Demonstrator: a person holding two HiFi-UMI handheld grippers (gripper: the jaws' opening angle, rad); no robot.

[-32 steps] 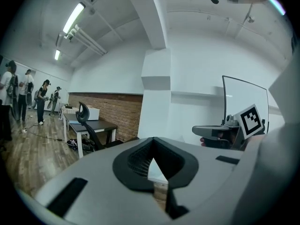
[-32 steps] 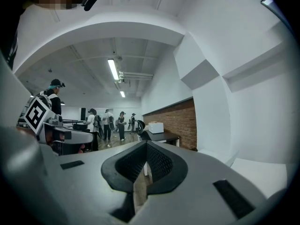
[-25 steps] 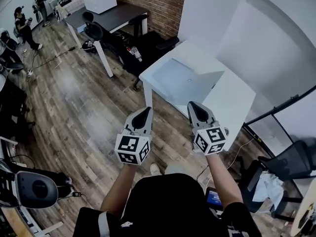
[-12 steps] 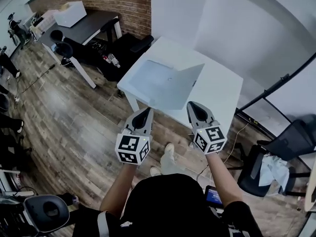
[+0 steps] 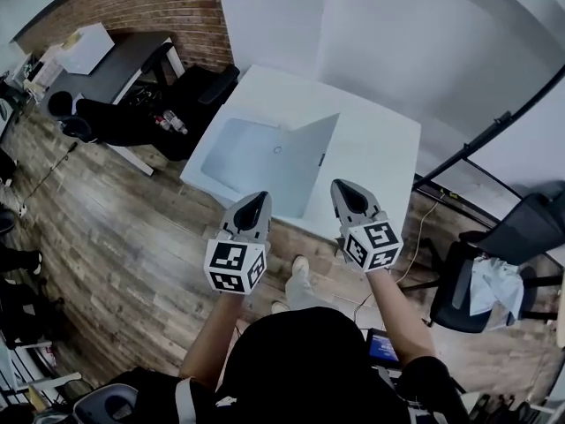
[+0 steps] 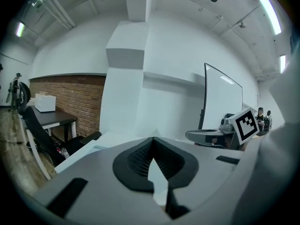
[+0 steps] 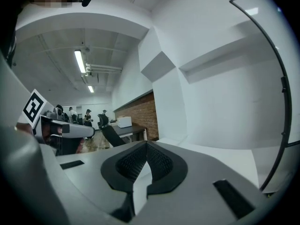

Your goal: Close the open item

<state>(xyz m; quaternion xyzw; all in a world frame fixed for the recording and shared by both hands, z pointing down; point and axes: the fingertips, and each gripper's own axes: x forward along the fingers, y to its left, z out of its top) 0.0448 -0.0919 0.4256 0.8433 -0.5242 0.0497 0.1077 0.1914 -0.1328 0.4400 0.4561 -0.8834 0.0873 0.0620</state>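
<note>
An open silver laptop (image 5: 265,159) lies on the small white table (image 5: 380,148), one panel flat and the other standing at an angle on its right side. Both grippers hover side by side over the floor, just short of the table's near edge. My left gripper (image 5: 254,203) is shut, its tip close to the laptop's near corner, and nothing is between its jaws (image 6: 152,138). My right gripper (image 5: 346,191) is also shut and empty (image 7: 146,143), to the right of the laptop. Each gripper shows in the other's view: the right gripper (image 6: 234,125) and the left gripper (image 7: 47,121).
A black office chair (image 5: 190,104) stands left of the table, beside a dark desk (image 5: 119,60) carrying a white box (image 5: 86,49). White walls rise behind the table. A black pole (image 5: 477,140) and another chair (image 5: 503,263) stand at the right. The person's shoe (image 5: 300,268) rests on the wood floor.
The person has walked toward the table, so it and the laptop now sit closer, right in front of the grippers. Both grippers stayed shut and level.
</note>
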